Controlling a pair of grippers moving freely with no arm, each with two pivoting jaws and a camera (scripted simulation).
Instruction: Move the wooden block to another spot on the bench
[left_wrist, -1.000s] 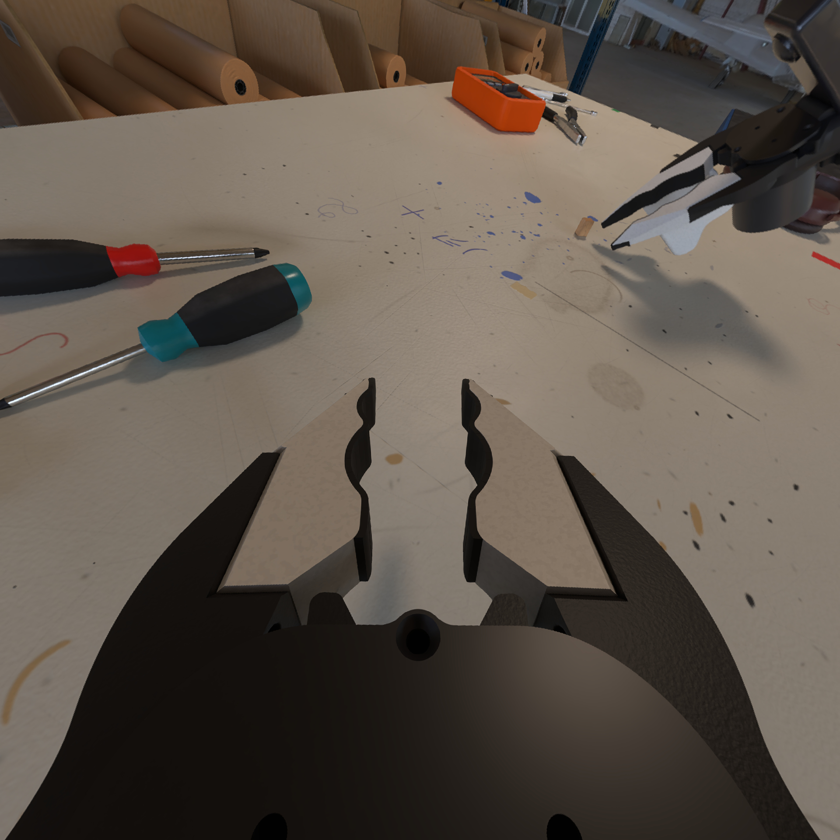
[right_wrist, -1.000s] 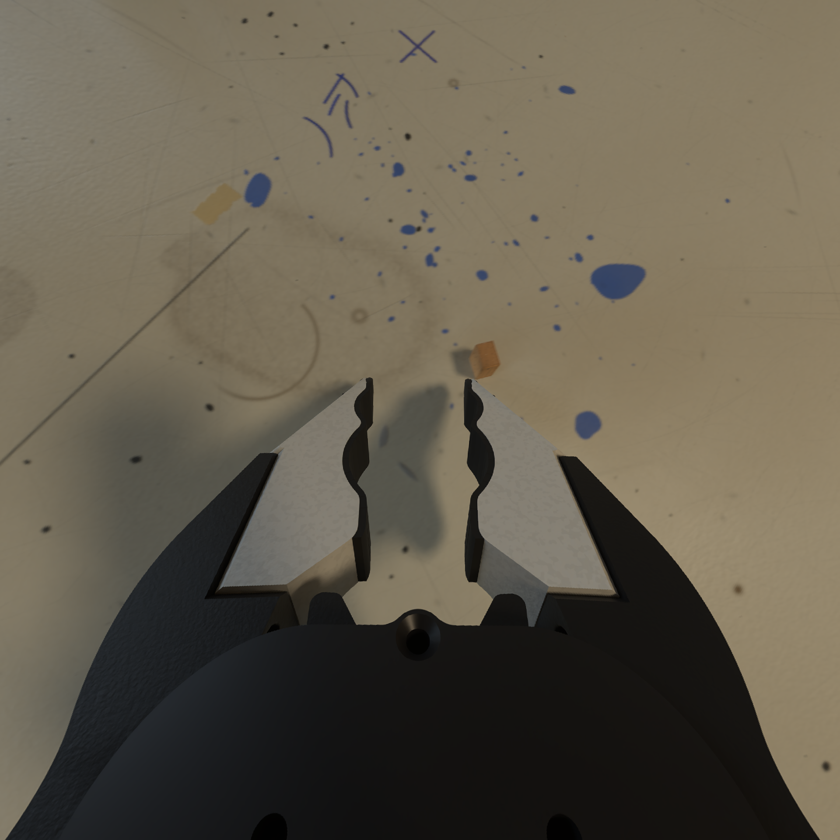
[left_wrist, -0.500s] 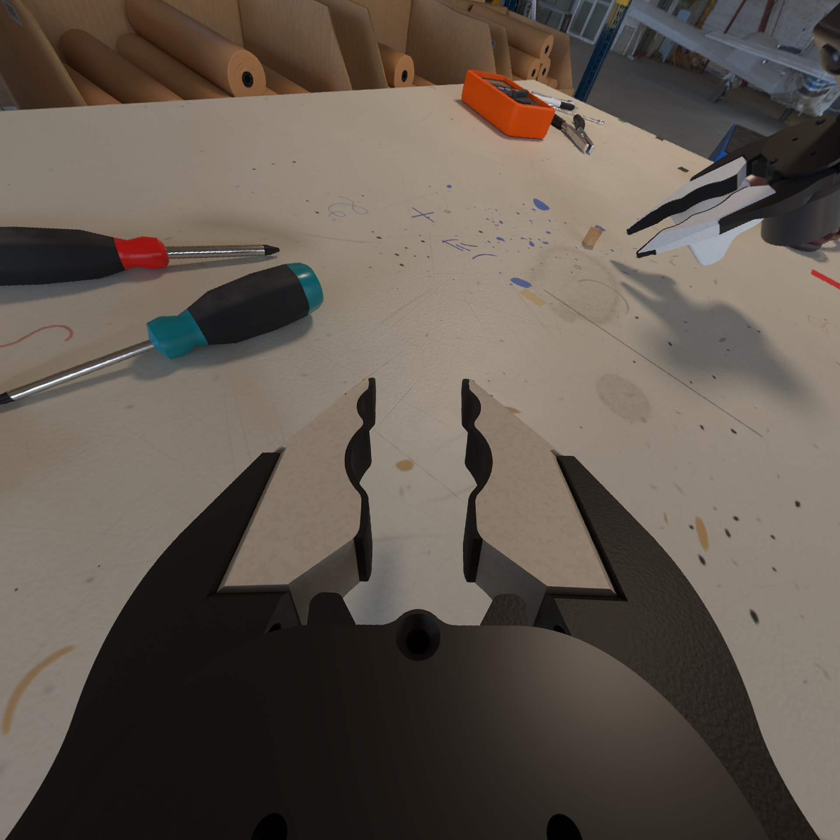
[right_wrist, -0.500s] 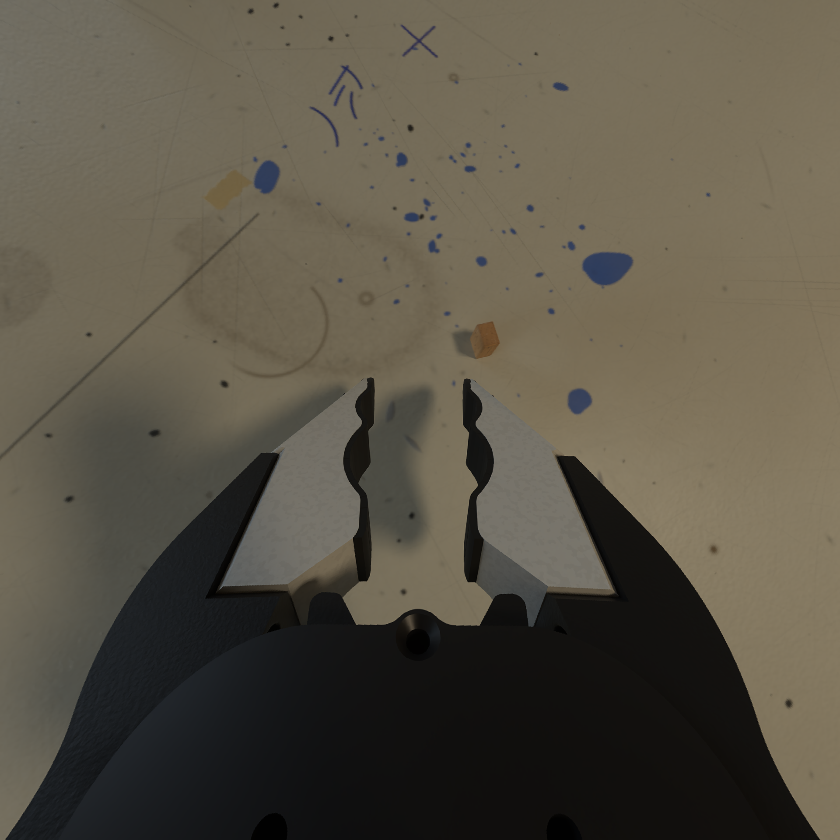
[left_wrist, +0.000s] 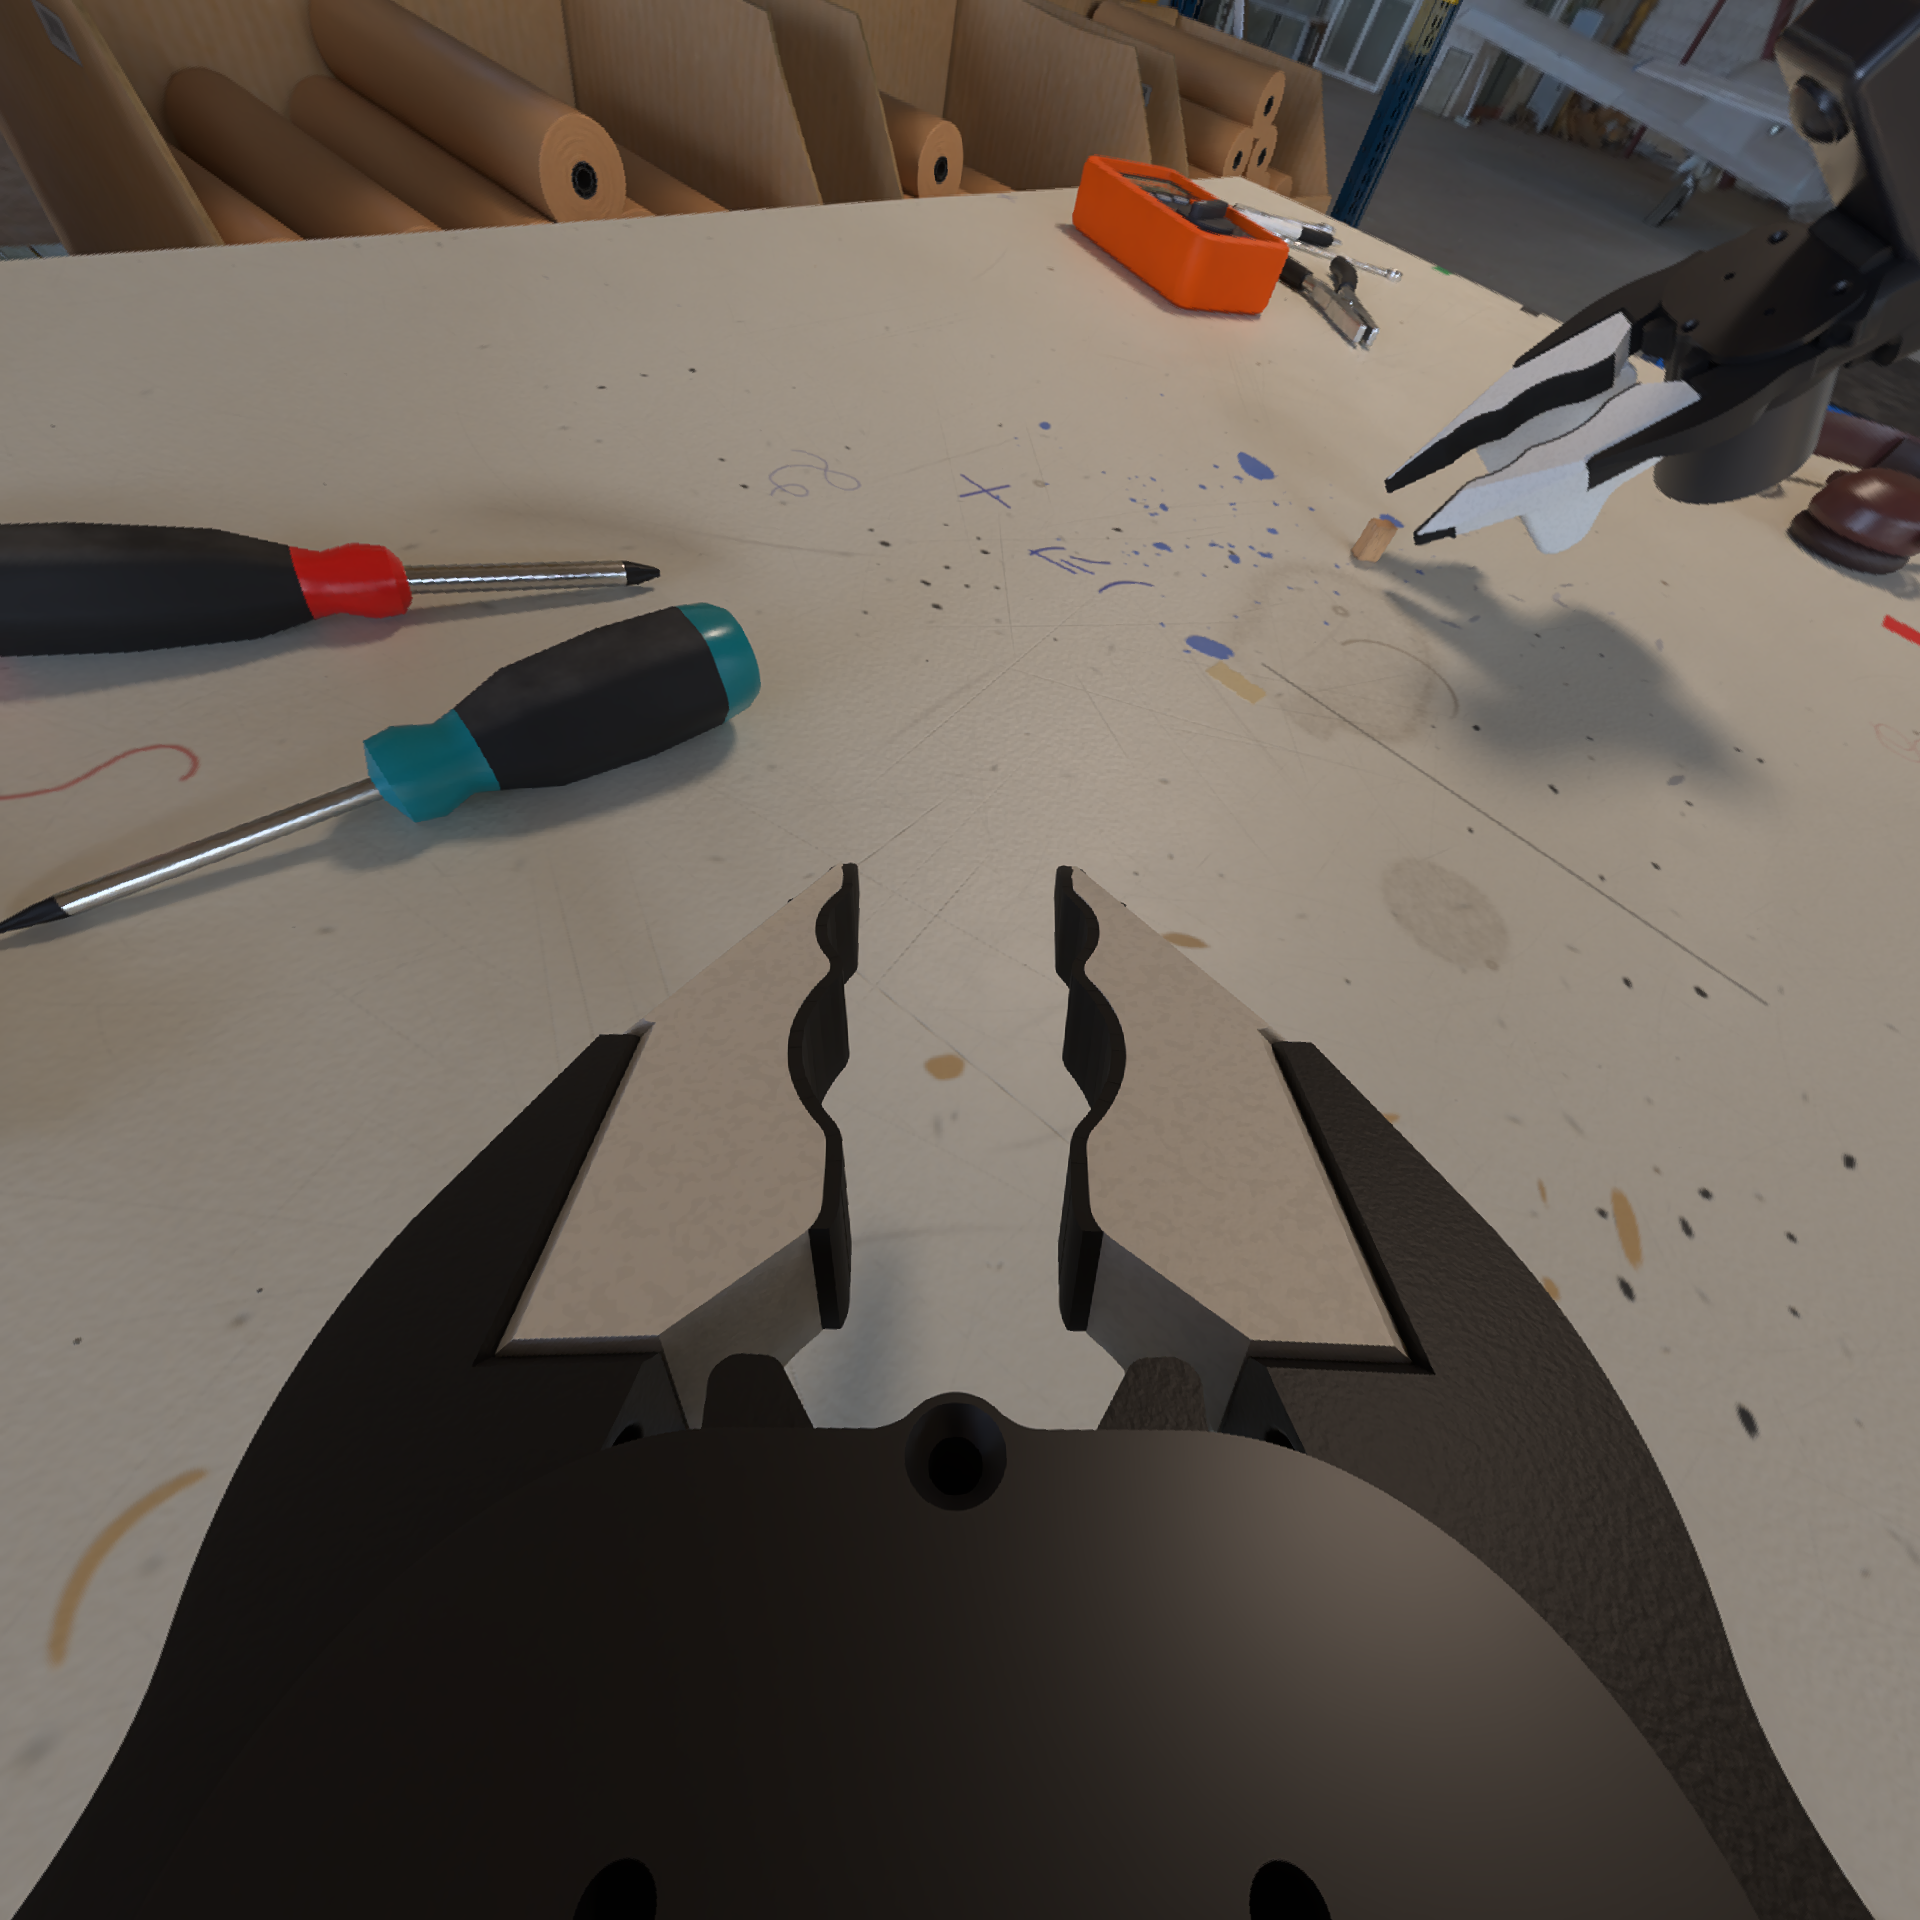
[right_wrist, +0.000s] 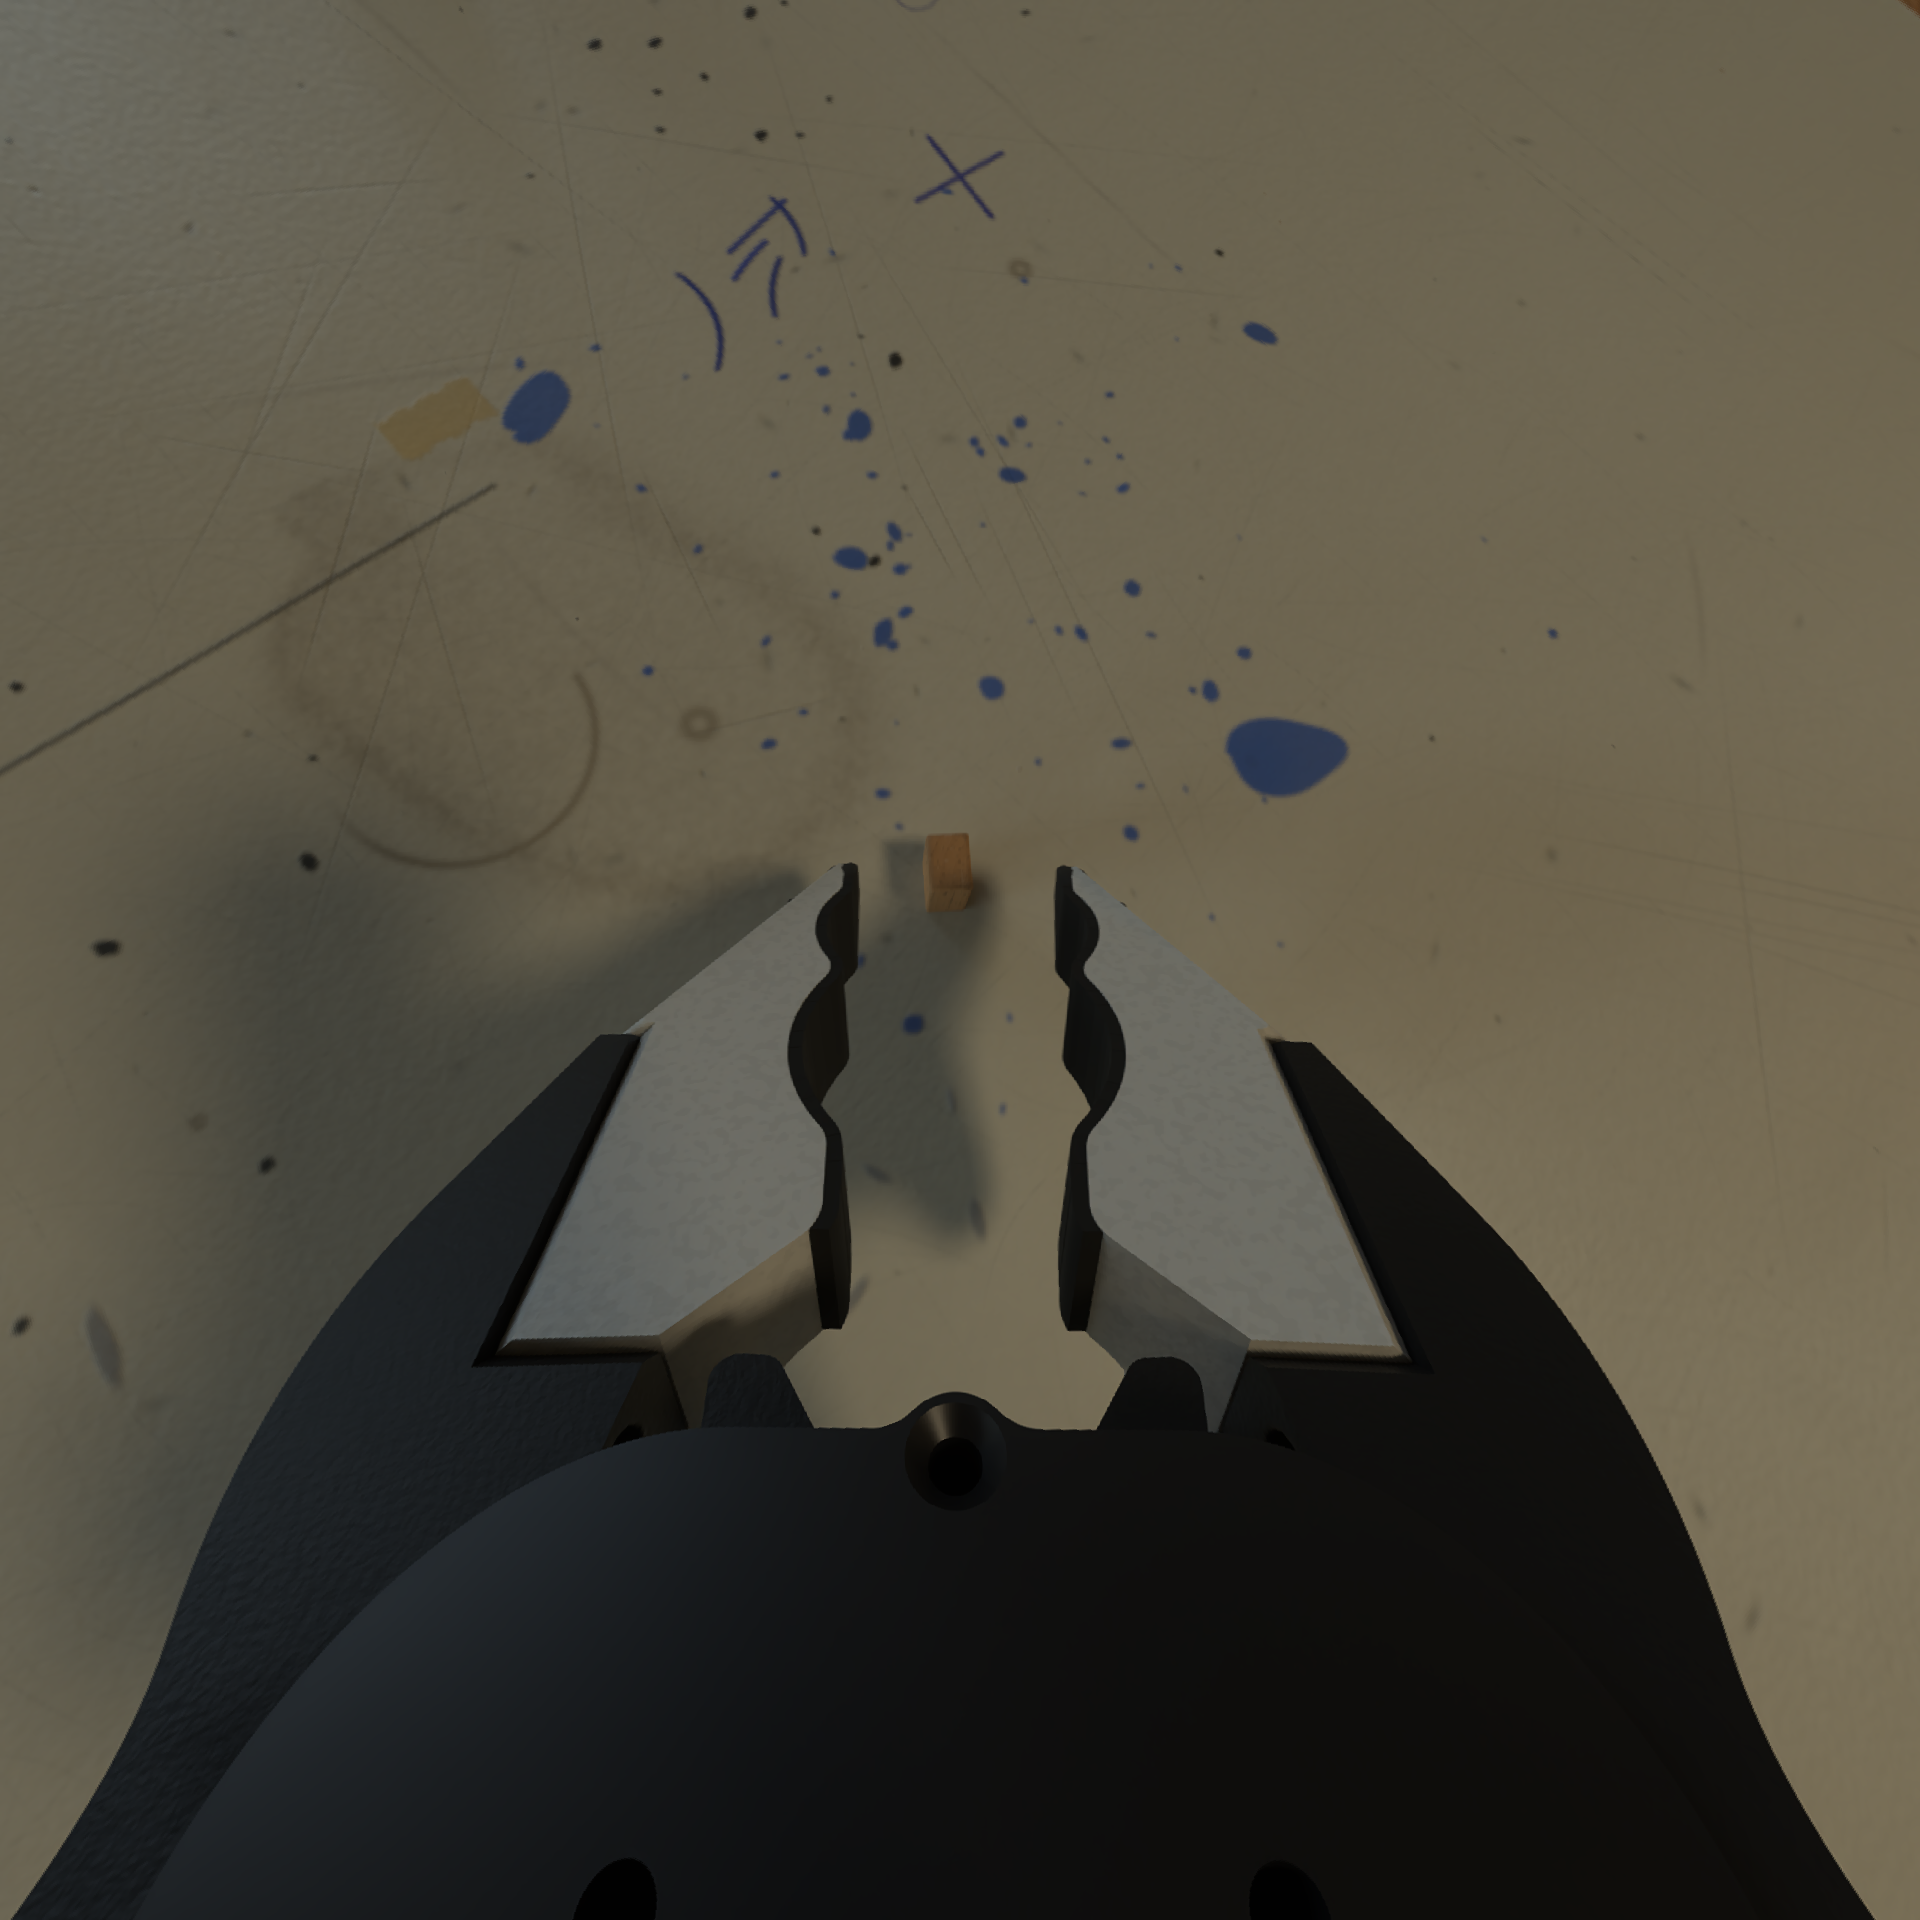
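Approach step: with right gripper (right_wrist: 954, 883) parted and empty just short of small tan wooden block (right_wrist: 948, 873) on bench (right_wrist: 1455, 468), advance, then close; left gripper (left_wrist: 954, 883) parted, idle.

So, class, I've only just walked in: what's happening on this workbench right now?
The right gripper is open and lined up on a small wooden block that sits on the bench, just beyond its fingertips; nothing is gripped yet. The left gripper is open too and holds nothing, well away from the block. Two screwdrivers and an orange case lie untouched.
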